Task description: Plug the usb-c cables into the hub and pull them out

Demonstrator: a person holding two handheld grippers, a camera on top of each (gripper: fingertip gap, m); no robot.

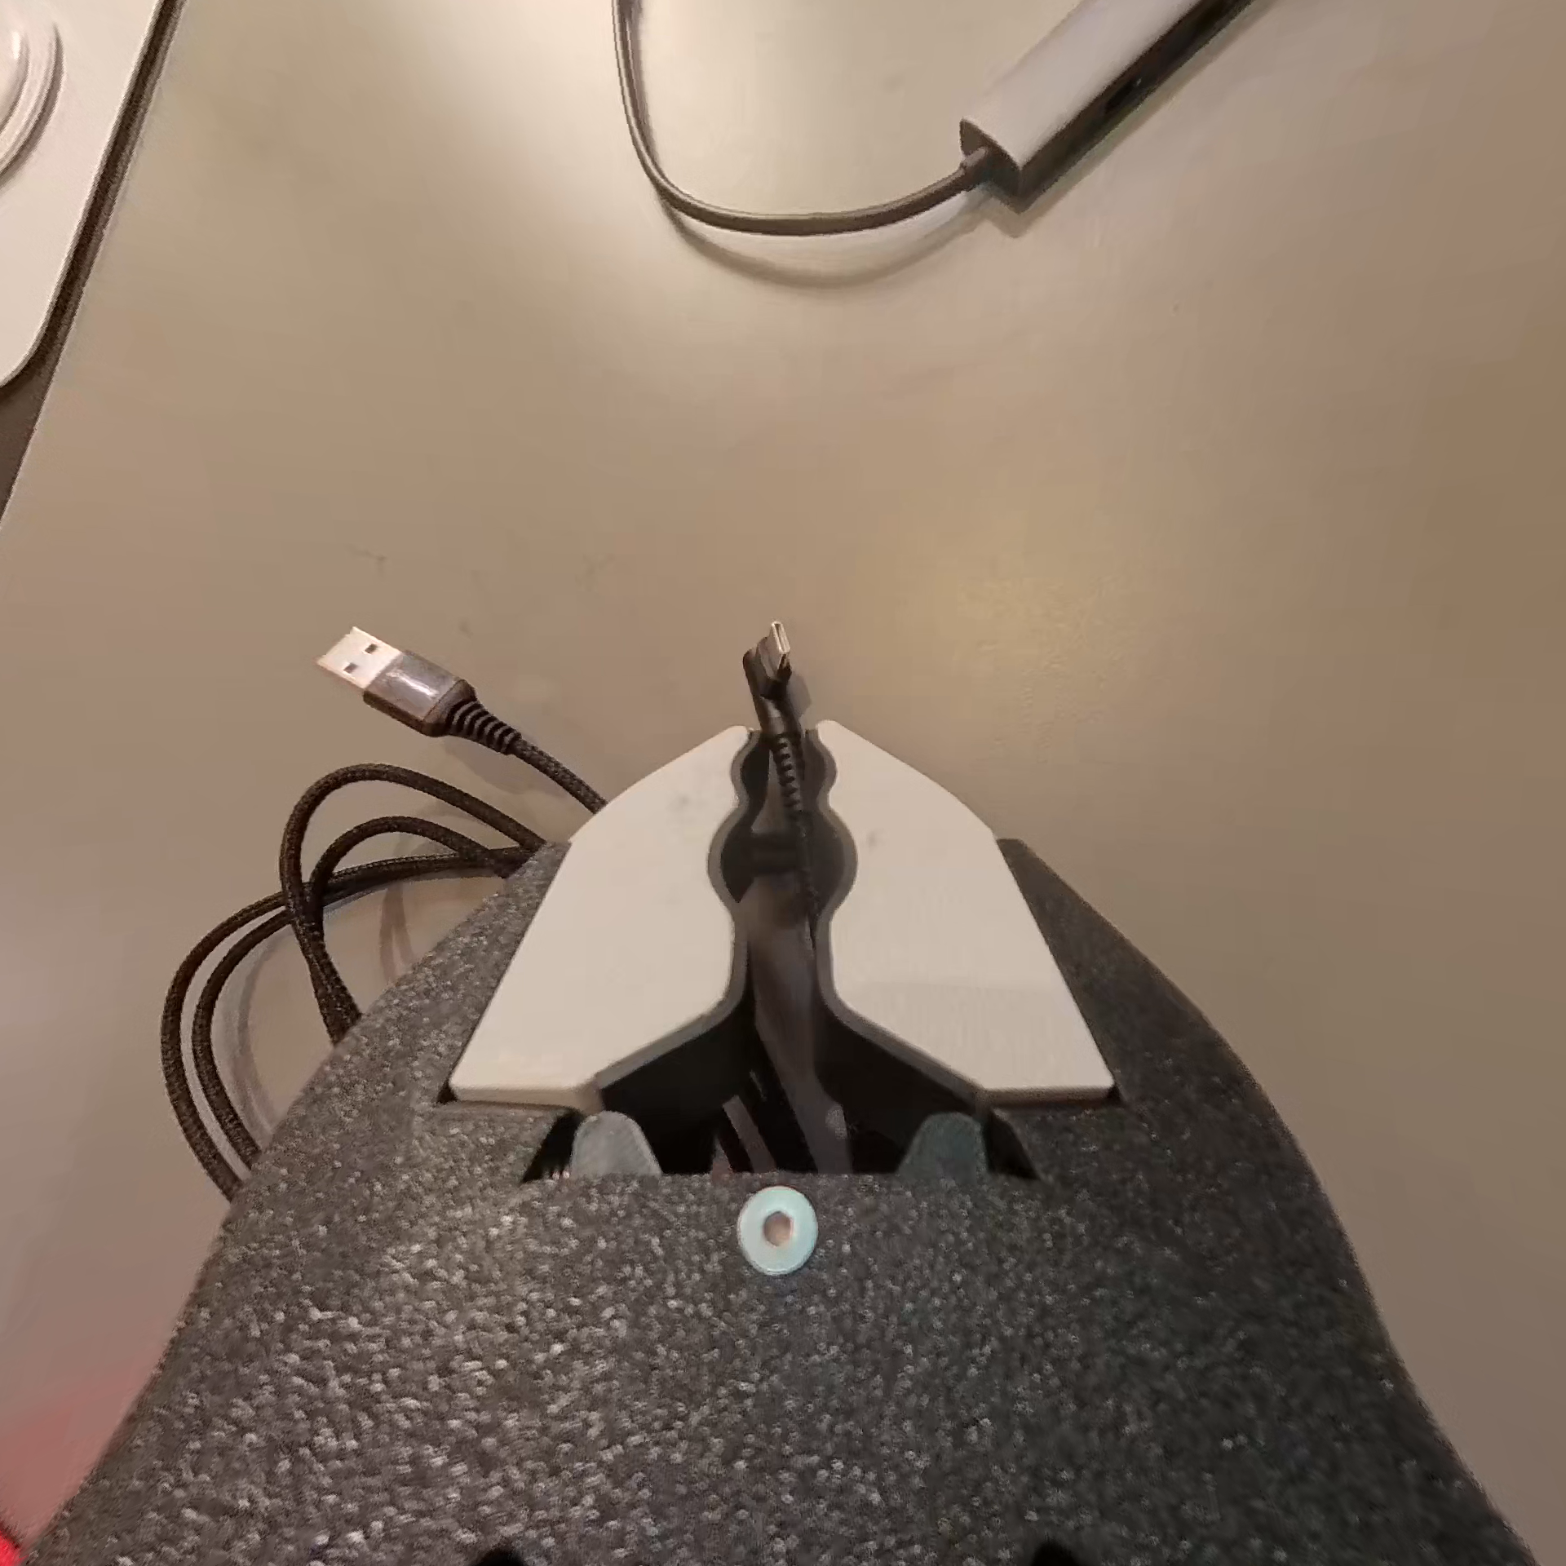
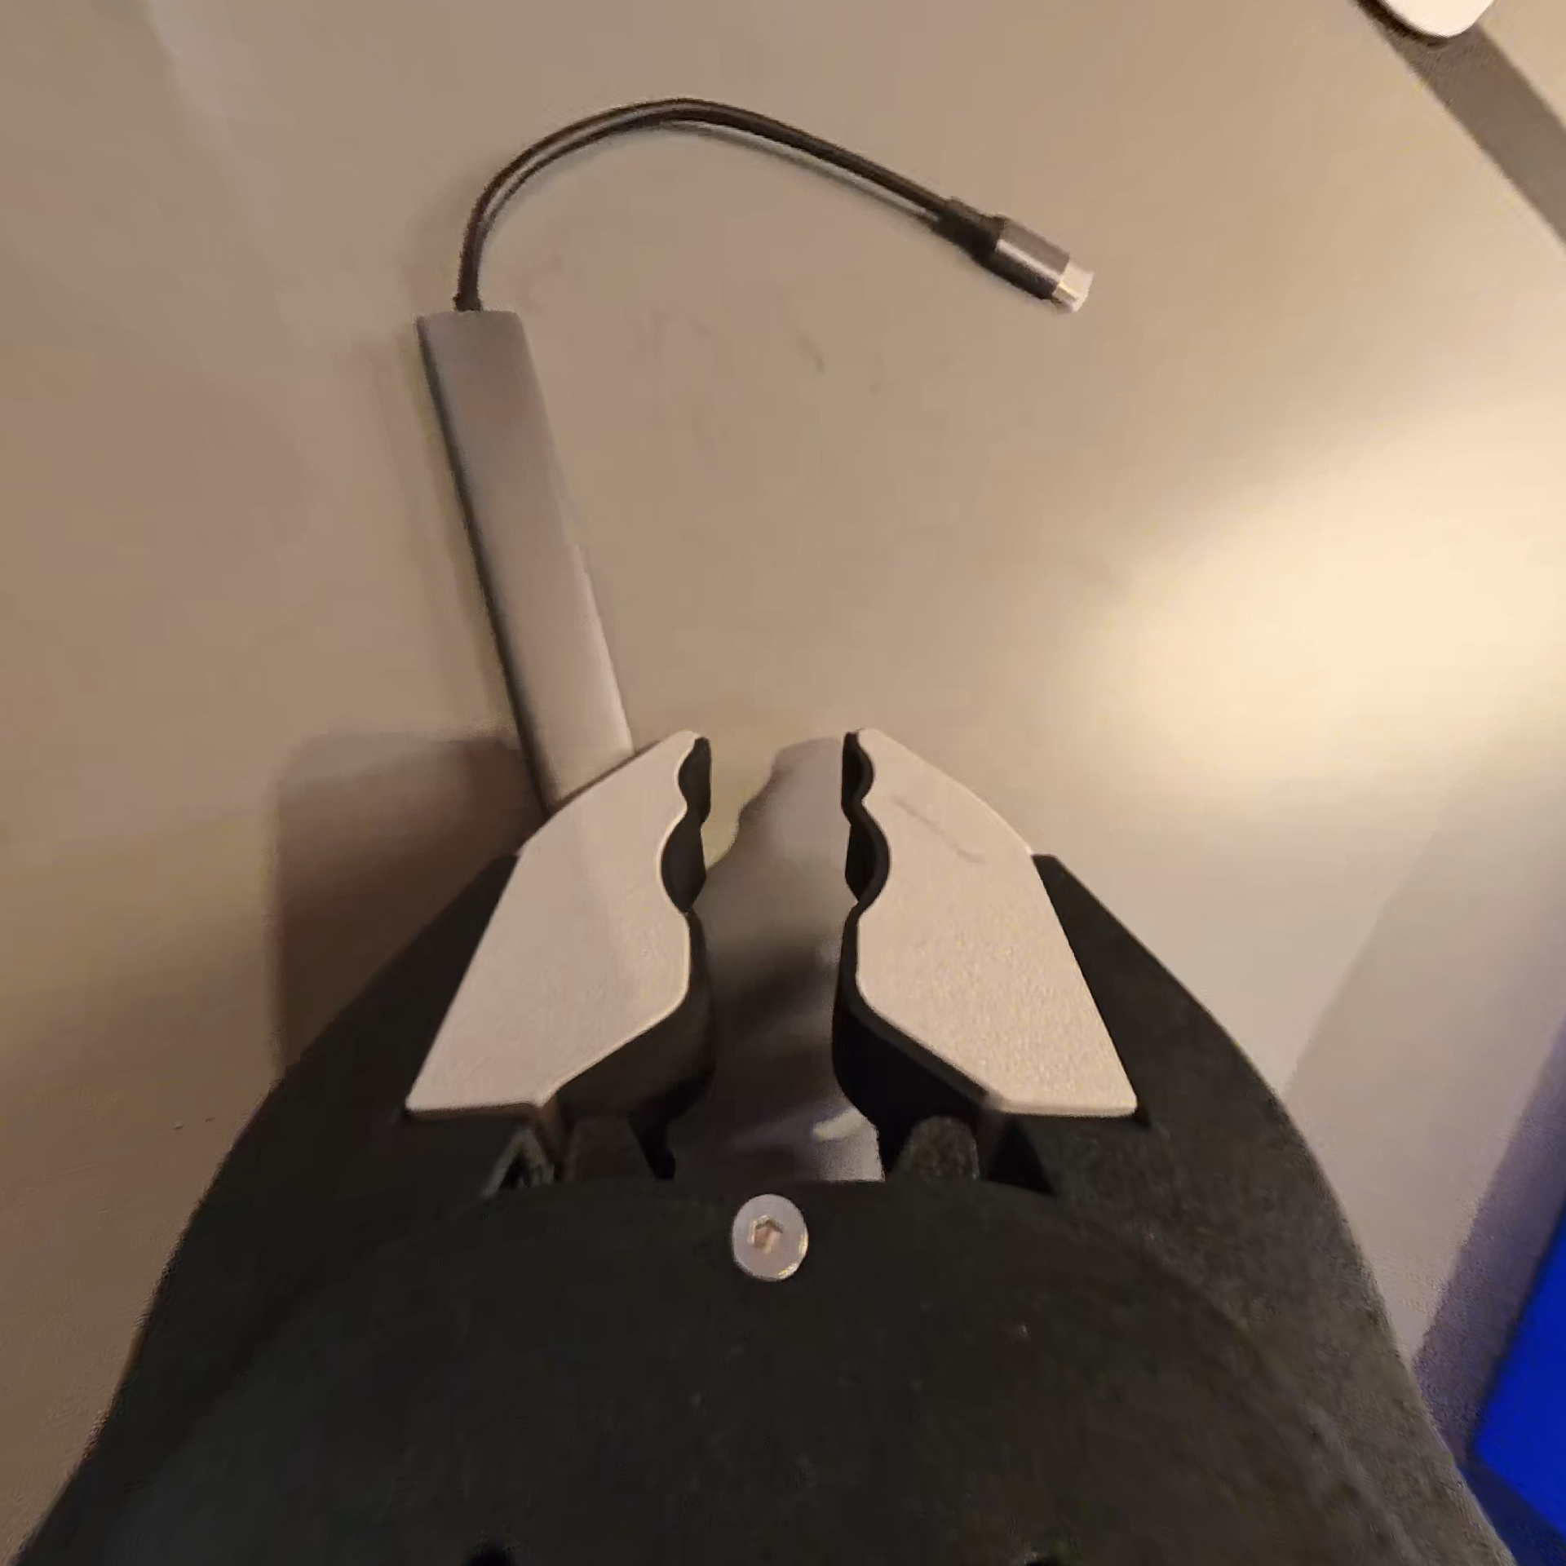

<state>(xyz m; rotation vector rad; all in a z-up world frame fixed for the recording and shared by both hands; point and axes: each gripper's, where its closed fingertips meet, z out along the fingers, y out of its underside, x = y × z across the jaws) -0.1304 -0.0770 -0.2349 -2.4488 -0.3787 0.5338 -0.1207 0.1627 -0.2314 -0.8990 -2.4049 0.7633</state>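
My left gripper [image 1: 784,733] is shut on a black braided cable, just behind its USB-C plug [image 1: 775,657], which sticks out past the fingertips and points forward. The cable's other end, a USB-A plug [image 1: 373,669], lies on the table to the left, with loops of cable [image 1: 280,915] beside it. The grey hub [image 1: 1068,93] lies far ahead to the upper right. In the right wrist view my right gripper [image 2: 775,746] holds the near end of the hub [image 2: 517,525] between narrowly parted jaws. The hub's own lead ends in a plug [image 2: 1034,263] lying free.
The beige table [image 1: 1017,508] carries everything. A white flat object [image 1: 51,212] lies at the far left in the left wrist view. A blue surface [image 2: 1525,1390] shows beyond the table edge at the lower right in the right wrist view. The left gripper's tips are roughly 25 cm from the right gripper's. The white flat object [image 1: 51,212] lies around 35 cm away from my left fingertips.
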